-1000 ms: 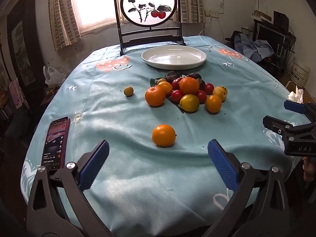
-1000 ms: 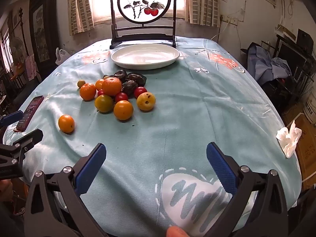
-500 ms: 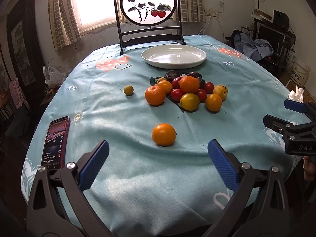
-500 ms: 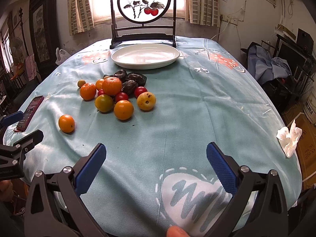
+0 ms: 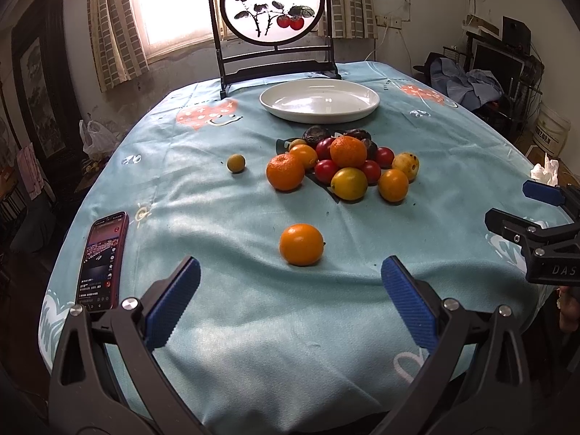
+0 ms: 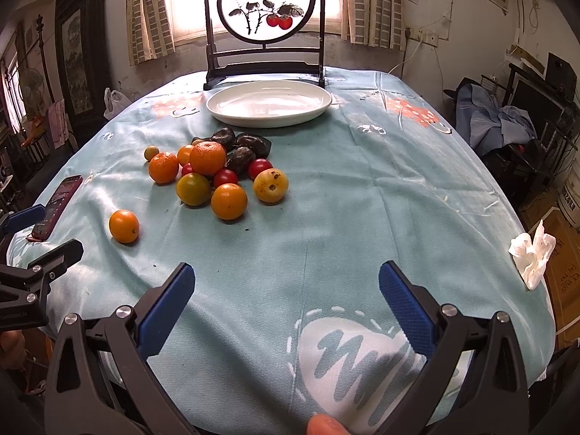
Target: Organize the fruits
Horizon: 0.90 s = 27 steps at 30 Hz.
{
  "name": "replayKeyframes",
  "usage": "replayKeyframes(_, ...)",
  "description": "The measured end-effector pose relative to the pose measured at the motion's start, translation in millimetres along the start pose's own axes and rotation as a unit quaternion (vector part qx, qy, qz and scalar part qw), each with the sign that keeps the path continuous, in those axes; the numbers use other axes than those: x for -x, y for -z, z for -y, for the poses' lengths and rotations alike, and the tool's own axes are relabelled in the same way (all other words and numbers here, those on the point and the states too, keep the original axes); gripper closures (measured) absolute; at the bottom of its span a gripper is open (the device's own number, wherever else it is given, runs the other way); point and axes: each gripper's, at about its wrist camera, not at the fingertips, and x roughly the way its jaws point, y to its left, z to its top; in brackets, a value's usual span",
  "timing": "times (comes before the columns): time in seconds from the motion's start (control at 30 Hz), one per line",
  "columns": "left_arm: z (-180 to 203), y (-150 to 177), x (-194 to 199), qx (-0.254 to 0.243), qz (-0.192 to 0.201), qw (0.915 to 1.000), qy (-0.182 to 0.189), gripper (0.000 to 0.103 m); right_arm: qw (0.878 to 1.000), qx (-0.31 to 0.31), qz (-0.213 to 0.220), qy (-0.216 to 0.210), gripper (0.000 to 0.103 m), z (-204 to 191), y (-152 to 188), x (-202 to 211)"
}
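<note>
A heap of fruit (image 5: 344, 166) (image 6: 217, 174) lies mid-table: oranges, red tomatoes, yellow-green fruits and dark ones. One lone orange (image 5: 301, 244) (image 6: 124, 226) sits nearer the front edge, and a small yellow fruit (image 5: 236, 162) rests to the left of the heap. Behind the heap stands an empty white plate (image 5: 319, 100) (image 6: 269, 102). My left gripper (image 5: 290, 297) is open just short of the lone orange, holding nothing. My right gripper (image 6: 286, 301) is open over bare cloth at the front right, also holding nothing.
A phone (image 5: 103, 261) lies at the table's left edge. A framed round screen (image 5: 272, 3) stands behind the plate. A crumpled tissue (image 6: 531, 253) sits at the right edge. Blue cloth covers the table (image 6: 362, 199).
</note>
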Motion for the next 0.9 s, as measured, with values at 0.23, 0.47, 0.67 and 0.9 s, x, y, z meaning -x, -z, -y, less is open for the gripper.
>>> replayKeyframes(0.23, 0.2, 1.3, -2.8, -0.003, -0.002, 1.0, 0.0, 0.002, 1.0, 0.003, 0.0, -0.009, 0.001, -2.0, 0.8, 0.0)
replayKeyframes(0.47, 0.6, 1.2, -2.5, -0.003, -0.003, 1.0, 0.0, 0.002, 1.0, 0.004, -0.001, -0.011, 0.001, -3.8, 1.3, -1.2)
replayKeyframes(0.67, -0.1, 1.1, -3.1, -0.003, -0.006, 1.0, 0.002, 0.002, 1.0, 0.007, -0.006, -0.019, 0.001, -6.7, 2.5, -3.3)
replayKeyframes(0.9, 0.1, 0.9, -3.0, -0.003, -0.007, 1.0, 0.002, 0.002, 0.999, 0.011, -0.006, -0.032, 0.001, -7.7, 1.4, -2.4)
